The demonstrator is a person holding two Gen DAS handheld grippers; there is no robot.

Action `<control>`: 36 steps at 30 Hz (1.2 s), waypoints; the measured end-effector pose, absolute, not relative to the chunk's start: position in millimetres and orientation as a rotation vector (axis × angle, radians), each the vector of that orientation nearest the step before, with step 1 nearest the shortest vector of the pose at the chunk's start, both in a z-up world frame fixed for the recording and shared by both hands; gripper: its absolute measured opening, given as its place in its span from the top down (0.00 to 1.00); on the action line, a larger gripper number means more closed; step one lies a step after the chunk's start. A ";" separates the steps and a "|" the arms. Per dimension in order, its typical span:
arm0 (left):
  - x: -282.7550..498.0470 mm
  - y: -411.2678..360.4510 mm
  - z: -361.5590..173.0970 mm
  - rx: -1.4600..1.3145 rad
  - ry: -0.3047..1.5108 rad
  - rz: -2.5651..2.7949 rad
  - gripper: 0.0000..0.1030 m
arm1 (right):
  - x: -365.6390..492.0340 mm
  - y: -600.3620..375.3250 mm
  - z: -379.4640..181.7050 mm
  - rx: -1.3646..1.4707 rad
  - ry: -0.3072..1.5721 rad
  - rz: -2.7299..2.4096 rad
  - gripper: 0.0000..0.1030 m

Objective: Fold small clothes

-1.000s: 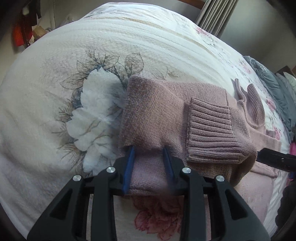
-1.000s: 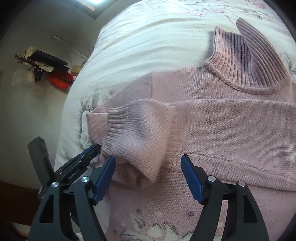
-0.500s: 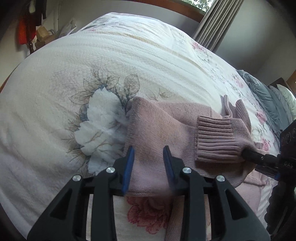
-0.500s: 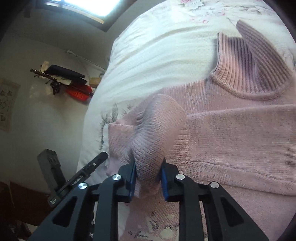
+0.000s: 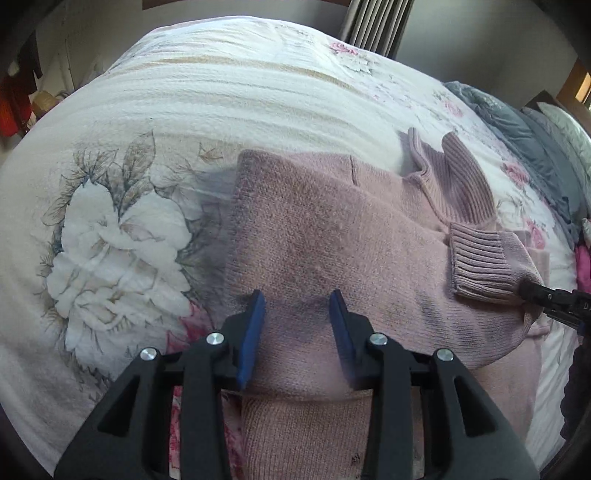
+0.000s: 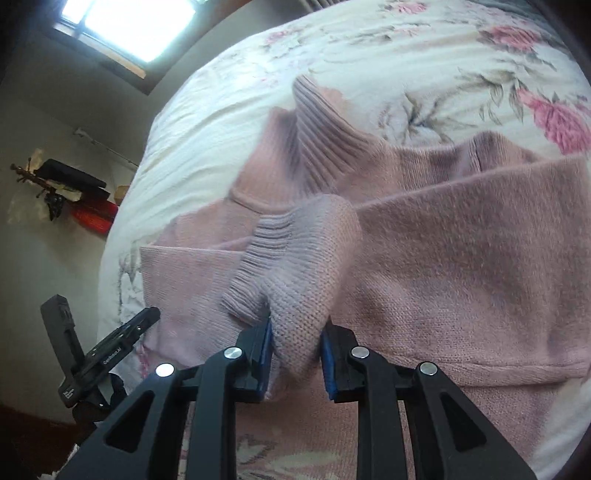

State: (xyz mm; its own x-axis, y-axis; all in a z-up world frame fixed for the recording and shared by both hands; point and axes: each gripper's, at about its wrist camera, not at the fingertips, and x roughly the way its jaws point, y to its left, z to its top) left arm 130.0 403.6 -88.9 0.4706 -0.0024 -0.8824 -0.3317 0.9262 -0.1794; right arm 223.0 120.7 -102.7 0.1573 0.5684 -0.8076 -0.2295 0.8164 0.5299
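Pink knit sweater [image 5: 325,229] lies on the bed, partly folded, straight ahead of and under both tongs. Sleeve [image 6: 306,273] with ribbed cuff [image 5: 480,262] is doubled across the body; in the left wrist view the cuff sits ahead and to the right of the left tongs, near the ribbed turtleneck collar [image 5: 458,181], which is further ahead. In the right wrist view the collar [image 6: 321,147] is straight ahead of the right tongs, past the bunched sleeve.

Right tongs [image 6: 297,350]: blue pads pinched in on the sleeve fabric just behind the cuff, narrow gap filled by a raised hump of knit. Its black tip [image 5: 546,295] shows at the right edge of the left view, touching the cuff end.

Left tongs [image 5: 297,325]: pads partly apart, a folded sweater edge bulging up between them; fabric seems to touch both pads, but firm grip cannot be told. Left tongs body [image 6: 107,347] visible to the far left of the right tongs, at the sweater's edge.

Floral bedspread [image 5: 184,110] extends ahead and left of the left tongs, big white flower print [image 5: 118,251] on the left. Grey bedding [image 5: 524,136] far ahead-right. Curtain [image 5: 376,22] beyond the bed. Window [image 6: 129,22] upper left in the right view.
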 end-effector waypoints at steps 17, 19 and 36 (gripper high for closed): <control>145.9 375.0 -59.6 -0.339 1.033 0.122 0.60 | 200.3 198.4 -91.6 -0.092 1.238 0.649 0.51; 150.3 369.9 -65.3 -0.332 1.045 0.119 0.60 | 200.0 213.4 -105.4 -0.140 1.269 0.635 0.50; 156.0 372.7 -89.4 -0.353 1.082 0.135 0.59 | 213.2 89.1 -70.6 0.085 1.176 0.450 0.91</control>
State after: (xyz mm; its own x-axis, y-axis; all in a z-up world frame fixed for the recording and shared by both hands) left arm 156.0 372.7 -89.4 0.4679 -0.0636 -0.8815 -0.2780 0.9362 -0.2151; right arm 213.2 89.1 -70.6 0.3067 0.3838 -0.8710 -0.2961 0.9082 0.2960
